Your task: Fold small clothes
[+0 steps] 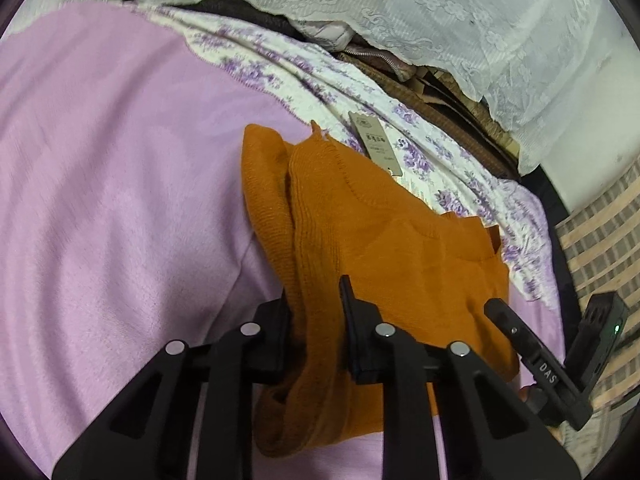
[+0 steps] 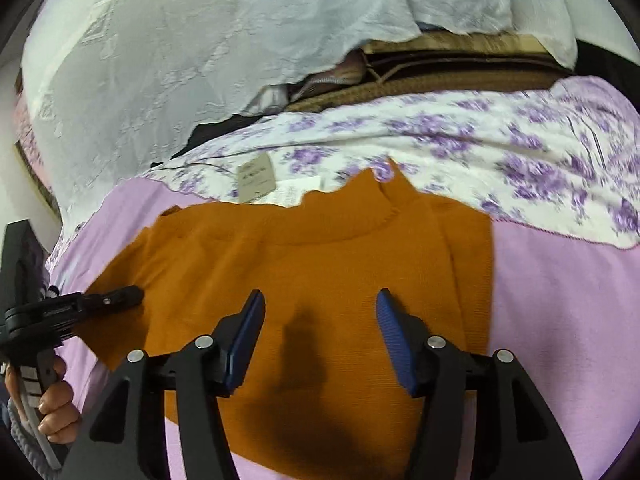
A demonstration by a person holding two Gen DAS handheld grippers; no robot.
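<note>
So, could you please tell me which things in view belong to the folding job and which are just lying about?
Part of the job:
- orange sweater, with paper tag
- left gripper, shut on the sweater
- right gripper, open above it

Lying about:
- floral sheet
- white lace cover
- pink bedspread

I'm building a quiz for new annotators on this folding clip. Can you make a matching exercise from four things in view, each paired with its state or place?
Things:
1. left tongs
2. right tongs
3. paper tag
4. orange sweater

States or places:
A. lying on the floral sheet, by the collar
B. spread on the lilac cover
C. open, nothing between them
D. shut on a bunched fold of knit

Pairs: 1-D, 2-C, 3-A, 4-B
</note>
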